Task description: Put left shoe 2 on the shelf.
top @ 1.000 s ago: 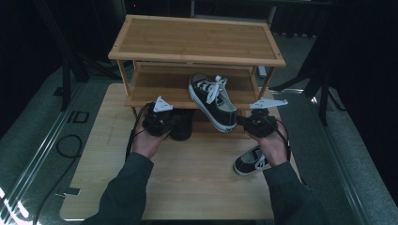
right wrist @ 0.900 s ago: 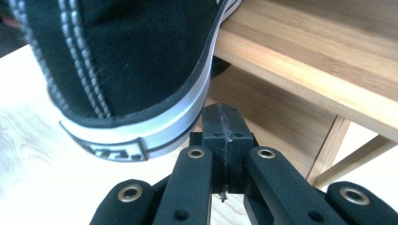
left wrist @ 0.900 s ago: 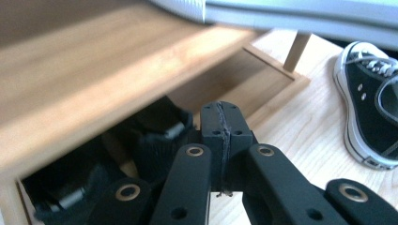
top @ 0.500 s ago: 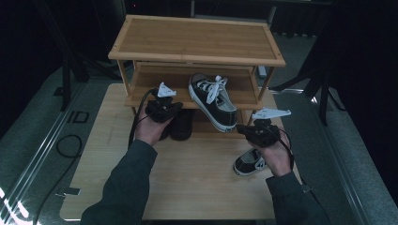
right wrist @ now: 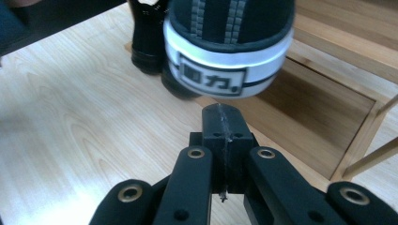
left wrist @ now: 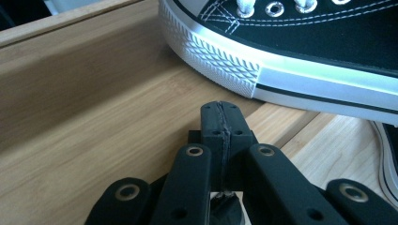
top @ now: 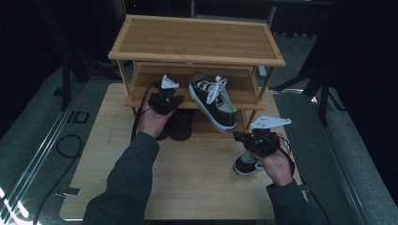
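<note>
- Dark flooring is surrounding the wooden table (top: 187, 183) I am working over, with a three-tier shoe rack (top: 197, 42) standing at its far end.
- At the left, I am holding the left gripper (top: 174, 100) by the middle shelf (left wrist: 94, 122), jaws pressed together on nothing.
- Beside it, one black sneaker (top: 213, 101) is lying across that shelf, heel overhanging the front edge; I judge it needs squaring up.
- Below, dark shoes (top: 180, 124) are sitting on the bottom tier.
- At the right, I am keeping the right gripper (top: 244, 137) closed and empty, pointing at the heel.
- Its mate, the second sneaker (top: 246, 164), is lying on the table under my right hand, not yet shelved.
</note>
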### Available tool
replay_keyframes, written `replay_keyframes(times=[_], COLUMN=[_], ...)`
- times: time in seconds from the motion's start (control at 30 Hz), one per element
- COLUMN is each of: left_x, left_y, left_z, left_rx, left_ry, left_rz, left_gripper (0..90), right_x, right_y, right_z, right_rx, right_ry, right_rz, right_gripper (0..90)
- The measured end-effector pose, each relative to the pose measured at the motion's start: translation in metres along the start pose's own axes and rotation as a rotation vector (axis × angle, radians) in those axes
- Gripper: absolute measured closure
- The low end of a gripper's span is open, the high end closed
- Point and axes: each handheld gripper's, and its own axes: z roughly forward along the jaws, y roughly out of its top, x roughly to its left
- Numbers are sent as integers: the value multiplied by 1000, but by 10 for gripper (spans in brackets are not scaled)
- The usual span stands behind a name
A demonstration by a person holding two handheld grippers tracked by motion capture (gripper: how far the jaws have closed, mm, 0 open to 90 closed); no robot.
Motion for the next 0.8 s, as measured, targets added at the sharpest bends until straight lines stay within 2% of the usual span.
replay_keyframes(times=[0.13, 0.23, 0.43, 0.53, 0.6, 0.7, 0.8], left_x=[5, 8, 13, 13, 13, 11, 12], left_y=[0, -2, -4, -5, -5, -5, -5], left_z=[5, 8, 8, 8, 9, 8, 8], left_rx=[-1, -14, -23, -26, -31, -29, -29], left_ry=[2, -19, -51, -51, -53, -41, -45], left_rz=[-21, -49, -64, -69, -94, -89, -93], left_gripper=[896, 897, 897, 898, 899, 900, 900], right_x=[6, 7, 4, 5, 4, 4, 6], right_y=[2, 5, 8, 9, 9, 12, 16], right_z=[-8, -13, -8, -4, -4, -6, -6], right_rx=[-31, -49, -41, -38, -48, -56, -61], right_ry=[2, 2, -1, -1, 6, 6, 10], right_rz=[-16, -22, -23, -21, -23, -18, -35], right_gripper=[900, 900, 900, 900, 900, 900, 900])
